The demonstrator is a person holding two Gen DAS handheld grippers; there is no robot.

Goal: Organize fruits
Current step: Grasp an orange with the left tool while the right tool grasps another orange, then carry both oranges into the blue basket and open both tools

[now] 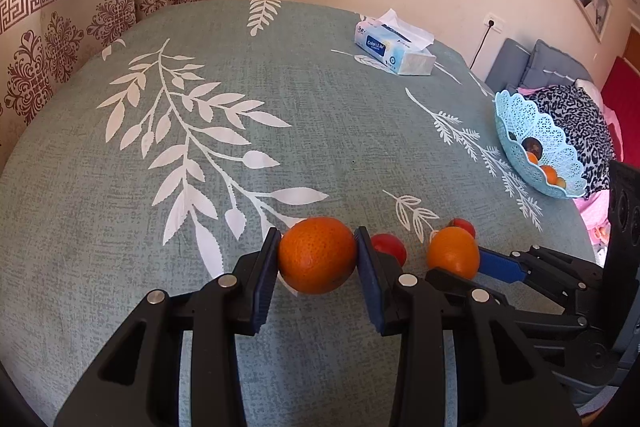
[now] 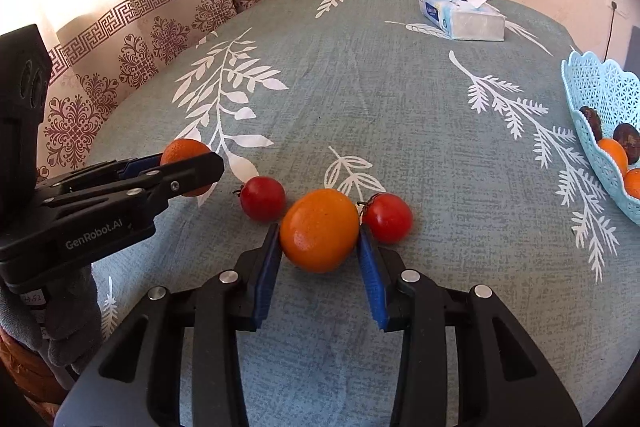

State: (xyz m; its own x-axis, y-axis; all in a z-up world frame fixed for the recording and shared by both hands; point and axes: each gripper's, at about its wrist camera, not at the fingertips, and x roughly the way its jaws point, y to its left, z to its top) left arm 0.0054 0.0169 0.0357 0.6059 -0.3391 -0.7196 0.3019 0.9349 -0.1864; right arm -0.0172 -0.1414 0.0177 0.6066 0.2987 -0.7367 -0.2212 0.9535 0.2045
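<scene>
My left gripper point(image 1: 317, 241) is shut on an orange point(image 1: 317, 255) near the table's front; it also shows in the right wrist view point(image 2: 188, 167). My right gripper point(image 2: 319, 239) has its pads against a second orange point(image 2: 319, 230) that rests on the cloth; that orange also shows in the left wrist view point(image 1: 453, 251). Two red tomatoes point(image 2: 262, 198) point(image 2: 387, 218) lie on either side of the second orange. A light blue lattice basket point(image 1: 520, 163) at the right edge holds several oranges and dark fruits.
A tissue pack point(image 1: 394, 45) lies at the far side of the table point(image 1: 280, 99), which has a grey-green leaf-print cloth. Curtains hang at the left. A sofa with cushions and clothes stands beyond the right edge.
</scene>
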